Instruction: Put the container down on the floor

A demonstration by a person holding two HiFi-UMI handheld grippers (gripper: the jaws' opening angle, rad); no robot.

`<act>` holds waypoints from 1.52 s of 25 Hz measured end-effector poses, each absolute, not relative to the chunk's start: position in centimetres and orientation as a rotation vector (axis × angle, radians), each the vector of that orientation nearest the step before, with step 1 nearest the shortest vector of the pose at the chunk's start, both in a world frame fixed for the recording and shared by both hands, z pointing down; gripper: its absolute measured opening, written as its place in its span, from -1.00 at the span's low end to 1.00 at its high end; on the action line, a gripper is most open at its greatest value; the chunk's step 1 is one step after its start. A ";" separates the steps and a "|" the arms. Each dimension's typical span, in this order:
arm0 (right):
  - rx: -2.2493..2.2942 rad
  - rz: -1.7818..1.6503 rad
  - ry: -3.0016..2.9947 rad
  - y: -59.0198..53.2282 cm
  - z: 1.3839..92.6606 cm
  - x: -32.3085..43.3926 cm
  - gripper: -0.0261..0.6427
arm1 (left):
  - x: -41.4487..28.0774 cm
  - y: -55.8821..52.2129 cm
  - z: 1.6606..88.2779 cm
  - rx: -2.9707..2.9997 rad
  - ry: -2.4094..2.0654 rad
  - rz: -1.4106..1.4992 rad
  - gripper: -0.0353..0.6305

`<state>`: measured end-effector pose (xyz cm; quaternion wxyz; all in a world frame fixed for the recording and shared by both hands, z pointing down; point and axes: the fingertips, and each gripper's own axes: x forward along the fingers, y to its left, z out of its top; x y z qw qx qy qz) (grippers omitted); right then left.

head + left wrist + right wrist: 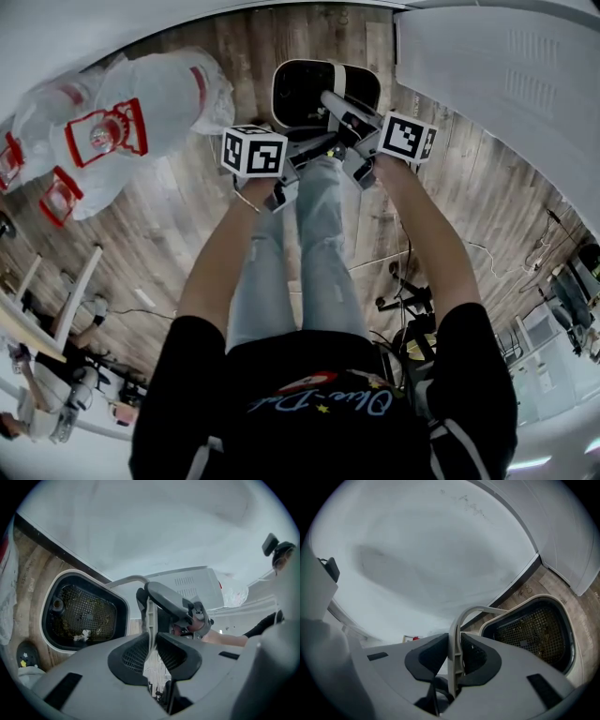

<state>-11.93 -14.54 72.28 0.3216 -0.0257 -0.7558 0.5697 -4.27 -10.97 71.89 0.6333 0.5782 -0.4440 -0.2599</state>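
The container [323, 89] is a white-rimmed bin with a black mesh inside, seen over the wood floor ahead of my knees. Its thin grey bail handle [151, 616] arches up from the rim. My left gripper [151, 641] is shut on this handle, with both dark pads pressed against it. My right gripper [455, 656] is shut on the same handle [457, 634] from the other side. In the head view both grippers, left [314, 152] and right [345, 141], meet above the bin. I cannot tell whether the bin touches the floor.
Clear plastic bags with red print [122, 122] lie on the floor to the left. A white louvred cabinet [506, 84] stands at the right and a white wall [431, 550] runs behind the bin. My jeans-clad legs [309, 244] are below the grippers, with cables [403, 300] nearby.
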 end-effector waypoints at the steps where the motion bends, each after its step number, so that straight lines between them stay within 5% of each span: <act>1: -0.064 1.492 -1.984 -14.5 72.6 -11.8 -0.77 | -4.2 -11.0 72.2 1.316 -1.014 -0.596 -0.73; 38: 0.140 1.342 -1.775 -13.4 83.0 -8.5 -0.74 | -1.7 -9.4 81.5 1.163 -1.054 -0.353 -0.71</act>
